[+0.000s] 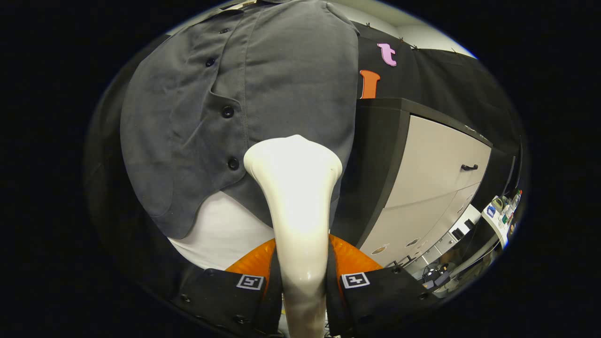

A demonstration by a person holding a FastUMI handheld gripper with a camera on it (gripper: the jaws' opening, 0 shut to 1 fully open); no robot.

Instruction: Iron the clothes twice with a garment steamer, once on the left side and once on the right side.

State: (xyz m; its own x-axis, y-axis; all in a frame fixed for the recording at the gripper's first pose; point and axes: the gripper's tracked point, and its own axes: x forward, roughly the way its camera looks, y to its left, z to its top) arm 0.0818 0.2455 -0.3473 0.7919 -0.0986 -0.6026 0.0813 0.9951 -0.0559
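Gripper view: gripper [304, 281] squeezing the smooth, hard steamer [296, 206] by its neck. Steamer head up against the soft grey shirt [281, 80], low on its front. Slippery handle, so hold tight.

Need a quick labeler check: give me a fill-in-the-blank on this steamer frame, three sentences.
1. The tool is shut on the ____ of the garment steamer.
2. The steamer's head rests against a dark grey ____ with black buttons.
3. Beside the garment stands a cabinet with pale ____ and a dark handle.

Missing words: handle; shirt; doors
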